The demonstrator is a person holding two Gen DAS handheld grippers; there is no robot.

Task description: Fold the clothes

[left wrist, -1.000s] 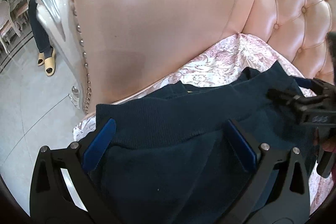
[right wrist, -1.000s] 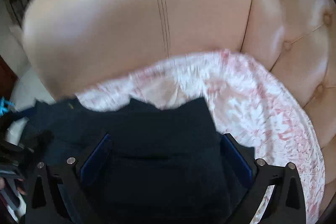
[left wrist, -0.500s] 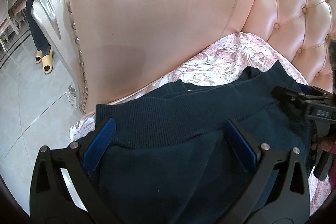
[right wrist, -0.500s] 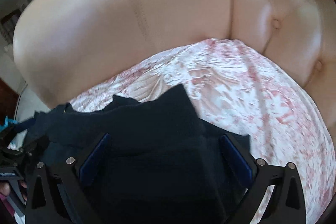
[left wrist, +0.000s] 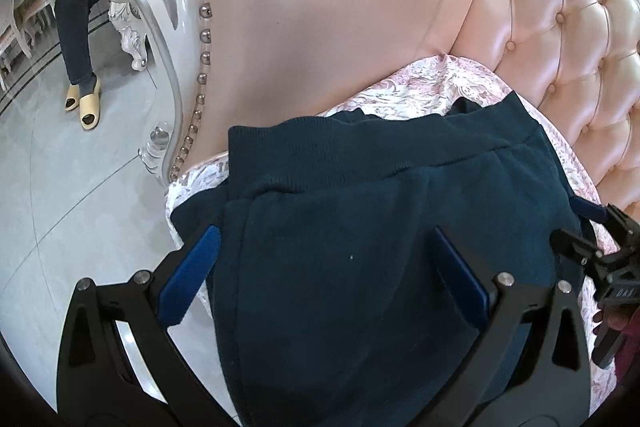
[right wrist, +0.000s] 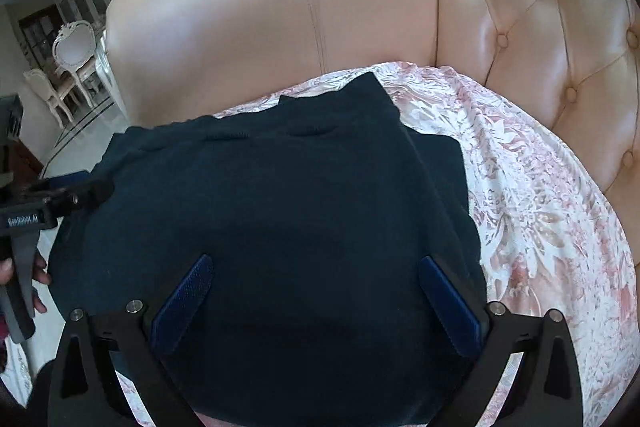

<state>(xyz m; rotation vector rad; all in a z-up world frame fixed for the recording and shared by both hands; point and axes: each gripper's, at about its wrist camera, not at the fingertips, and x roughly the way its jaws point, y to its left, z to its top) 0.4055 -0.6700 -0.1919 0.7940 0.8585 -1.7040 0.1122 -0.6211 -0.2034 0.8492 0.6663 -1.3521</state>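
A dark navy garment [left wrist: 360, 227] with a ribbed waistband lies folded on the pink-and-white patterned seat cover [left wrist: 460, 87] of a sofa. It also shows in the right wrist view [right wrist: 300, 207]. My left gripper [left wrist: 324, 267] hangs open just above the garment's left part, empty. My right gripper [right wrist: 316, 291] hangs open above its right part, empty. The right gripper shows at the right edge of the left wrist view [left wrist: 600, 259]. The left gripper shows at the left edge of the right wrist view [right wrist: 52, 203].
The pink leather sofa armrest [left wrist: 320, 7] rises right behind the garment, the tufted backrest [left wrist: 560, 27] to the right. The seat's front edge drops to a tiled floor [left wrist: 60, 187] on the left. A seated person's legs [left wrist: 76, 27] are at the far left.
Both grippers have drawn back toward me, away from the waistband. The garment lies flatter on the seat, with more of it showing. Both stay open.
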